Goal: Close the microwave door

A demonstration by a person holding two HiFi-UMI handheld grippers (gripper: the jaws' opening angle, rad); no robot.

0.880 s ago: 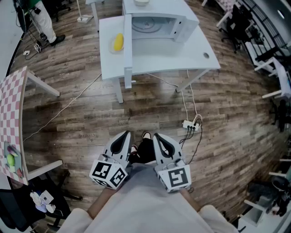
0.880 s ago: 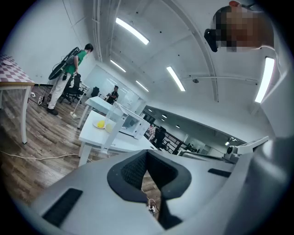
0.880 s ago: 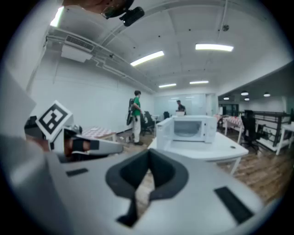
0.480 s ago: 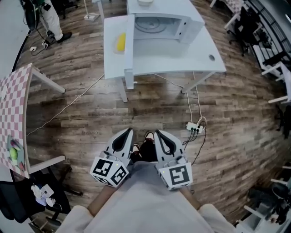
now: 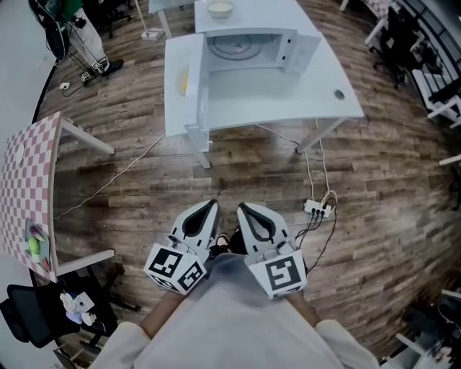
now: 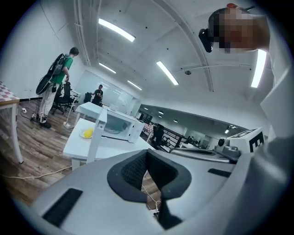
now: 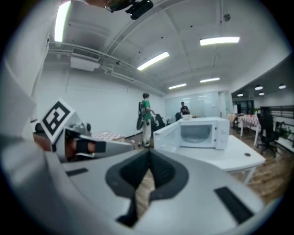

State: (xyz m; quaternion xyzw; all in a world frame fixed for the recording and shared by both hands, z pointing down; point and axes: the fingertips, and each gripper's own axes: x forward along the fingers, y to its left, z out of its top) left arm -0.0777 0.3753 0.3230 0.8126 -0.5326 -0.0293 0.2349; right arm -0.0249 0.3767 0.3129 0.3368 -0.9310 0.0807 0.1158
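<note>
Closest in, held low against the person's pale grey garment, the left gripper (image 5: 209,206) and the right gripper (image 5: 243,209) sit side by side, each a grey two-jaw claw with a marker cube at its rear; in the left gripper view (image 6: 147,154) the dark ribbed pads are clenched tip to tip with nothing between them, and the right gripper view (image 7: 149,156) shows the same, closed and empty; past them runs the brown wood-plank floor (image 5: 216,180), with a white power strip (image 5: 318,209) and its trailing cables off to the right; well beyond stands the long white table (image 5: 302,101), and on it the white microwave oven (image 5: 252,43), its cavity and glass turntable exposed; the white microwave door (image 5: 196,90) hangs wide open, swung out at the oven's left side with its free edge towards the person; a yellow object (image 5: 185,78) lies on the table just behind the door, and a pale bowl (image 5: 220,9) rests on the oven's top; the approach looks to be the step in hand, both claws well apart from the door; next, I judge, a claw must reach the door's outer face near its free edge and push it round until it shuts
</note>
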